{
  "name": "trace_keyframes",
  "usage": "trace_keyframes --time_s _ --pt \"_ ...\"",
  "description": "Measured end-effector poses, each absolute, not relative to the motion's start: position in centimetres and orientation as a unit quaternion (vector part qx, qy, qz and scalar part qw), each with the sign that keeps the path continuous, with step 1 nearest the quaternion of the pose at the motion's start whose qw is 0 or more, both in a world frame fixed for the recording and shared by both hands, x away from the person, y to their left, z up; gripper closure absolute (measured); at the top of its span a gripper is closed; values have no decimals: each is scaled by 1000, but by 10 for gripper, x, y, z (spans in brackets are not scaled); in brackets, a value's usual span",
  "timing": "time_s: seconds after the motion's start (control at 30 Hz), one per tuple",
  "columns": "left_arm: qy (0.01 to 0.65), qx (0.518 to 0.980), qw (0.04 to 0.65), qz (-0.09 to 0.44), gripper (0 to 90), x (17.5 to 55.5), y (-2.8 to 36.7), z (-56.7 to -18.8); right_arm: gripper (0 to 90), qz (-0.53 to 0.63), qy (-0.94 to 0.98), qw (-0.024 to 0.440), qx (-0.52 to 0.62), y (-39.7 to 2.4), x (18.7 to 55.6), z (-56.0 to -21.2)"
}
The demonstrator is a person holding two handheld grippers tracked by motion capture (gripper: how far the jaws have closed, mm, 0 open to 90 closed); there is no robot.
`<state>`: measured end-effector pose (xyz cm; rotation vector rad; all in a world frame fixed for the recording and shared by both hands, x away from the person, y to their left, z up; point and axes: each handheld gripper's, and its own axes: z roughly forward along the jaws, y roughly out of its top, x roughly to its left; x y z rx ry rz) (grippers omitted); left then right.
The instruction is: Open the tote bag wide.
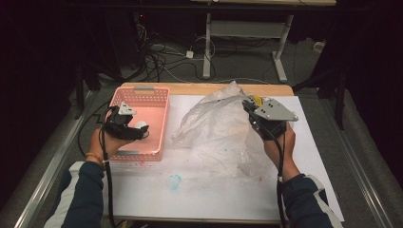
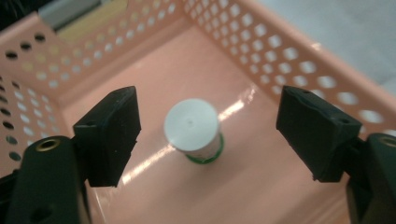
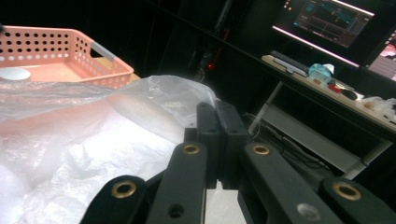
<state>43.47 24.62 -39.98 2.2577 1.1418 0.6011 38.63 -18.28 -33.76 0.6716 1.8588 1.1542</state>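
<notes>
High view: left gripper (image 1: 135, 129) over pink basket (image 1: 157, 97) at left of bench (image 1: 209, 190), white bottle (image 1: 141, 126) under it; right gripper (image 1: 260, 116) holding clear bag (image 1: 216, 128) up at mid-bench.

Left gripper view: jaws apart, bottle (image 2: 192, 128) upright on basket floor (image 2: 261, 186) between them, untouched. Risk: a jaw clipping the cap and toppling it.

Right gripper view: jaws together, clamped on bag edge (image 3: 154, 100). Risk: thin film slipping out, bag collapsing.
</notes>
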Motion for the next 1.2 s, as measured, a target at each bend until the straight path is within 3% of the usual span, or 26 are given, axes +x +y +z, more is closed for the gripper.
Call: trace_keyframes --time_s 0.33,0.37,0.57,0.6,0.7,1.2 --pt "447 857 196 168 361 476 240 -426 900 457 754 401 250 -178 382 -344" --pt "443 861 195 159 413 477 240 -427 900 457 756 400 245 -178 381 -345" --pt "444 865 183 146 418 481 240 -431 900 454 761 397 239 -176 379 -347" --pt "436 869 183 144 474 480 239 -430 900 453 762 397 238 -176 379 -347" --pt "434 870 180 147 478 479 238 -429 900 453 763 396 237 -177 379 -348" --pt "413 851 260 195 483 454 243 -407 900 456 763 387 244 -178 379 -348"
